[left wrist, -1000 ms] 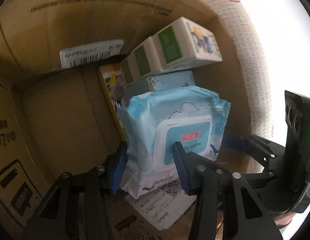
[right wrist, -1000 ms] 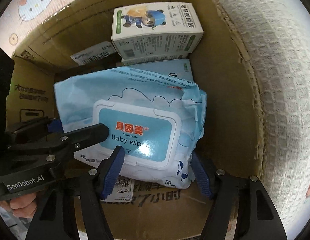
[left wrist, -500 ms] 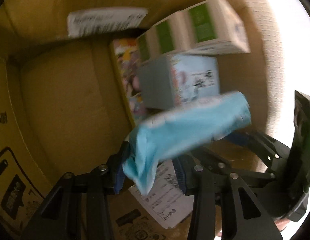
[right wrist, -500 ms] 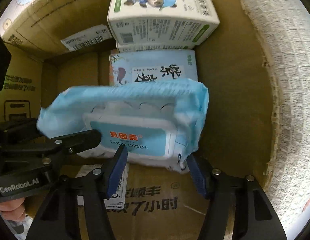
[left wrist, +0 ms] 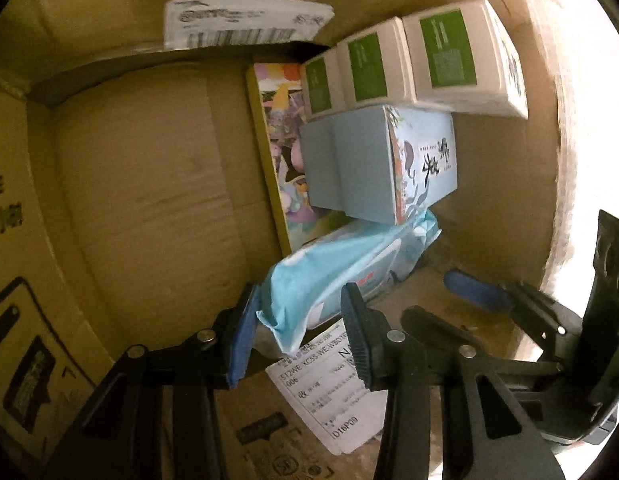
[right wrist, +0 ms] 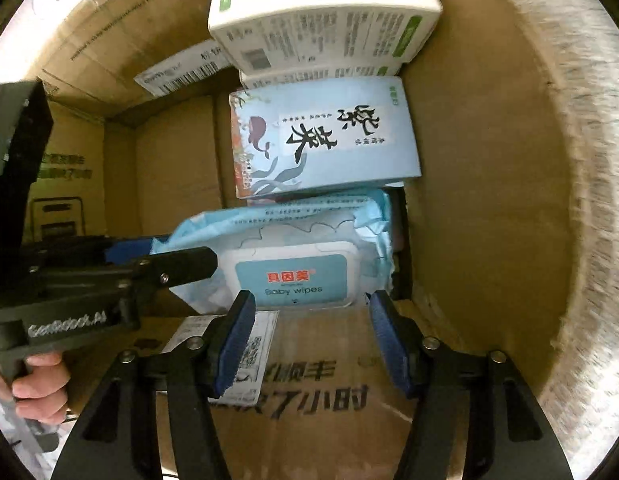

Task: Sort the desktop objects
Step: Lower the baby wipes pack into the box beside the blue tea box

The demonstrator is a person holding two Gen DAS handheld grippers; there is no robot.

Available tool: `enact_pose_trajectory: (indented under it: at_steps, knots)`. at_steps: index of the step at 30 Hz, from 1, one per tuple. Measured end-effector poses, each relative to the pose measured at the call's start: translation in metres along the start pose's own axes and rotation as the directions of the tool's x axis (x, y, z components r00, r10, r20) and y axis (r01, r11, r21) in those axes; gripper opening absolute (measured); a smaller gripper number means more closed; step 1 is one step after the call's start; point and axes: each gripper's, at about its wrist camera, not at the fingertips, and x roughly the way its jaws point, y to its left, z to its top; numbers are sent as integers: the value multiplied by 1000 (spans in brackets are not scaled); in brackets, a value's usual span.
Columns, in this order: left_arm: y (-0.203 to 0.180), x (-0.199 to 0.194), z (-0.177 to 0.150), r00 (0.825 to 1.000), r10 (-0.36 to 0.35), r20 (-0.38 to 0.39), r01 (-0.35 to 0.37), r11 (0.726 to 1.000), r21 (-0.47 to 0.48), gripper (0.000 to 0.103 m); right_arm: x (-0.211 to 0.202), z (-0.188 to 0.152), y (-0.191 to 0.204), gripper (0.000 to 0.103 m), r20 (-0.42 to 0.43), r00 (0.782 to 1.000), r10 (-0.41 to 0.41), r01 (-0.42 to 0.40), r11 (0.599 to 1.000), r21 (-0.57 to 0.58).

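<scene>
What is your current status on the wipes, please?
Left claw gripping the light-blue soft baby-wipes pack by its end. Right claw open, clear of it. Pack lies in brown cardboard box against pale-blue carton.

Black grippers (right wrist: 311, 336), blue ribbed pads (right wrist: 235, 342), apparently "GenRobot.AI" lettering.

Both wrist views look steeply down into cardboard box (left wrist: 141, 184), very near. Left view from left side, right view from front. Shared: wipes pack (left wrist: 349, 268) (right wrist: 293, 264) at centre, stacked cartons (right wrist: 321, 140) upper frame
</scene>
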Motion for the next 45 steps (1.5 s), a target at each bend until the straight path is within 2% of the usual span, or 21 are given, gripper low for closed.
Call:
enact_pose_trajectory:
  at_steps: [3,4,6,9,13,15,17,18,25,29,33,39,41,42,45]
  knots:
    - [7,-4,-3,1000,-12,1,12,998,-66,44,-4,2,-6,57,-9,1000,26,-25,999,45]
    - [8,-5,-5,1000,-19,4,19,997,-73,40,-5,3,-7,47,-8,1000,25,-25,998,57]
    - [5,-6,-8,1000,-7,5,7,998,-66,38,-3,9,-10,28,-16,1000,10,-9,997,82]
    - [1,-8,-15,999,54,-7,-54,996,-74,37,4,18,-14,28,-18,1000,21,-19,992,129]
    - [-2,-10,-19,997,78,-10,-79,994,-77,41,20,26,-11,28,-54,998,41,-34,990,137]
    - [0,-8,-19,996,94,-4,-94,992,-81,41,28,28,-11,28,-69,997,19,-9,991,137]
    - [2,-5,-19,991,136,2,-135,986,-98,20,34,29,-14,28,-76,997,15,-3,987,161]
    - [2,-2,-18,991,133,0,-132,985,-106,13,34,30,-17,28,-70,997,25,-12,982,188]
    - [19,24,-5,996,72,-59,-84,965,-247,12,34,31,-33,28,-64,998,25,-9,970,242]
    - [27,40,2,994,9,-113,-42,954,-296,12,33,32,-33,28,-67,998,-5,20,974,225]
    - [32,54,4,987,-89,-131,37,934,-356,12,37,34,-39,28,-78,997,-6,24,972,234]
    - [33,59,2,988,-103,-117,52,925,-377,12,40,34,-45,28,-91,996,-16,38,968,249]
    - [31,59,2,988,-101,-119,51,931,-362,12,41,35,-46,29,-94,995,-17,41,966,257]
    - [28,58,2,989,-88,-120,41,937,-346,14,41,35,-47,29,-95,995,-20,44,964,261]
    - [20,54,-1,991,-26,-134,-18,950,-311,27,38,33,-49,29,-92,996,-24,48,959,279]
